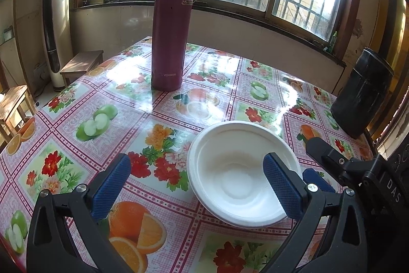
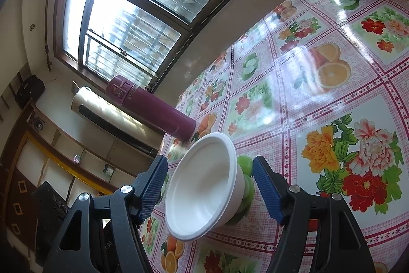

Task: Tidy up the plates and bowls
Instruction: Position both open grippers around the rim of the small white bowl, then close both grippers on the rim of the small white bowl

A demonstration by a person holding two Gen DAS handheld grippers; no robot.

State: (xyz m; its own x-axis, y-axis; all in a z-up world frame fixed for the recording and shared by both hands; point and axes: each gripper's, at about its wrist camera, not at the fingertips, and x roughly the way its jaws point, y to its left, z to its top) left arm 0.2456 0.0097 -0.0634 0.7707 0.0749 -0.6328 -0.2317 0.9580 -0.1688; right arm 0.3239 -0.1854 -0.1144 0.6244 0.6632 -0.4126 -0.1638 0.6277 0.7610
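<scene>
step: reaching for bowl [image 1: 240, 170] | bowl: on desk [image 1: 76, 99], near its front edge | left gripper [image 1: 202, 186], right gripper [image 2: 209, 193]: jaws wide, holding nothing | next, I judge: close on rim

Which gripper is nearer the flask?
Left. The left gripper is open over the table, straight across from the flask. The right gripper straddles the bowl, flask beyond it.
</scene>
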